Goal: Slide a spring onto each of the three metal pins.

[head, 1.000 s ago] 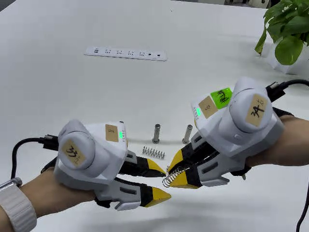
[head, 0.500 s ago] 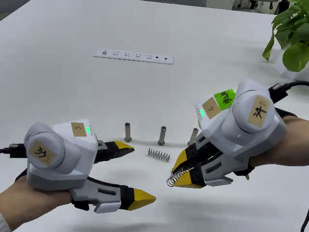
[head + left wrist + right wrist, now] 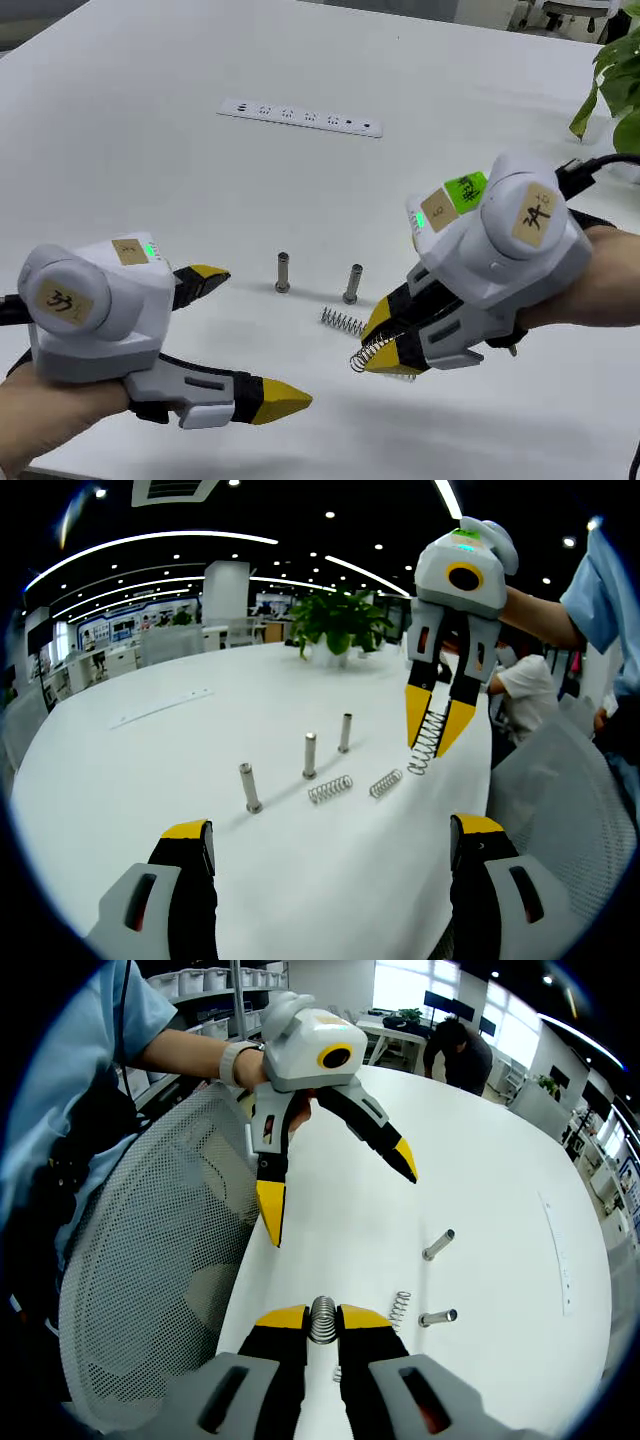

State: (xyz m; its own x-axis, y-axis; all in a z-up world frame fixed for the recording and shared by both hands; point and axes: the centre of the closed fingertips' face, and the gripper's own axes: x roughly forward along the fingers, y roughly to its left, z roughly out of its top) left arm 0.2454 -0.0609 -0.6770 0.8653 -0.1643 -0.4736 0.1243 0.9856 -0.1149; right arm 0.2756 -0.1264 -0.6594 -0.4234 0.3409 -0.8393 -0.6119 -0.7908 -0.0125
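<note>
My right gripper [image 3: 378, 345] is shut on a coil spring [image 3: 362, 357], held just above the table at the right. The same spring [image 3: 322, 1320] sticks out between the yellow tips in the right gripper view. My left gripper [image 3: 245, 337] stands wide open at the near left, holding nothing. Two upright metal pins [image 3: 283, 272] [image 3: 353, 283] stand between the grippers. The left gripper view has three bare pins [image 3: 247, 786] [image 3: 310, 755] [image 3: 345, 732], and two loose springs [image 3: 329, 789] [image 3: 385, 782] lying beside them. One loose spring [image 3: 343, 321] lies just left of the right gripper.
A white power strip [image 3: 300, 116] lies at the far side of the white table [image 3: 150, 180]. A potted plant [image 3: 612, 85] stands at the far right. A mesh chair [image 3: 150, 1260] is at the table's near edge.
My left gripper has drawn back to the left, away from the right gripper's spring, with its jaws spread wider. The right gripper still grips its spring in much the same spot.
</note>
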